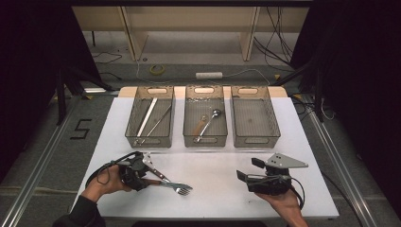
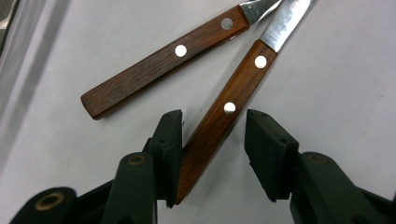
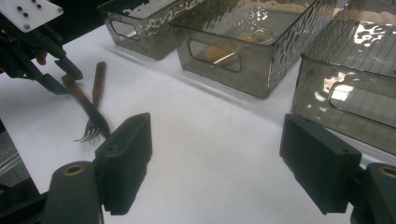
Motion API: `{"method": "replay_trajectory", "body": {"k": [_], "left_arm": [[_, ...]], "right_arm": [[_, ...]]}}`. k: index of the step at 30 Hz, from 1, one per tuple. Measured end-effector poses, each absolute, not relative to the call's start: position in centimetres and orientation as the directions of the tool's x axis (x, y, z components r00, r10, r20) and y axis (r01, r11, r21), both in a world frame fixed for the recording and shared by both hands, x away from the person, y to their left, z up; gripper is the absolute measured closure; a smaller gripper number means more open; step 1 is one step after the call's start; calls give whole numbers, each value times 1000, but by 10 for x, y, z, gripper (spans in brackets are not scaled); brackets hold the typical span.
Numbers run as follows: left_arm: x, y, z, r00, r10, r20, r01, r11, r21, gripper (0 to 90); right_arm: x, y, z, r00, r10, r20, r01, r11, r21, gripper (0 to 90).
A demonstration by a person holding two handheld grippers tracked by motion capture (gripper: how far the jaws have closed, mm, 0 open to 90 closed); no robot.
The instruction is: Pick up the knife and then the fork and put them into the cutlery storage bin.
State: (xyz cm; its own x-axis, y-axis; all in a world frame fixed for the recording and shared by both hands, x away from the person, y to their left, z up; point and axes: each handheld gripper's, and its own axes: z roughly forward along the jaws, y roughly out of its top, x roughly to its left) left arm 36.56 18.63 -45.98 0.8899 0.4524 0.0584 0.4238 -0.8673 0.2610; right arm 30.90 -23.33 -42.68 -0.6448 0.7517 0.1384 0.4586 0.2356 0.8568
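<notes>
While flat on table, fork (image 1: 176,186) points tines right; left tongs (image 2: 212,140) straddle handle, unclamped; right tongs (image 3: 215,163) wide.

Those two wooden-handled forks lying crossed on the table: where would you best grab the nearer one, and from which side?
Grip the nearer fork by its wooden handle, coming from above at the butt end. There the handle lies flat and apart from the other fork; toward the metal necks the two converge. The left tool already straddles that handle, one pad touching it, the other with a gap.
</notes>
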Motion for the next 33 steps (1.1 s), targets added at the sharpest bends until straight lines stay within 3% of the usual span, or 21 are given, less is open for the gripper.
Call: {"method": "replay_trajectory", "body": {"k": [9,21,33], "left_arm": [[365,185,-464,900,431,61,404,-880,250,591],[363,182,-463,934,353,56,332,-915,232,741],[362,183,-462,933,359,32,339,-906,254,752]], "right_arm": [[309,-233,-427,-646,751,135,459,241,855,265],[309,-233,-427,-649,749,134,459,244,854,265],[309,-233,-427,-649,749,135,459,243,855,266]]}}
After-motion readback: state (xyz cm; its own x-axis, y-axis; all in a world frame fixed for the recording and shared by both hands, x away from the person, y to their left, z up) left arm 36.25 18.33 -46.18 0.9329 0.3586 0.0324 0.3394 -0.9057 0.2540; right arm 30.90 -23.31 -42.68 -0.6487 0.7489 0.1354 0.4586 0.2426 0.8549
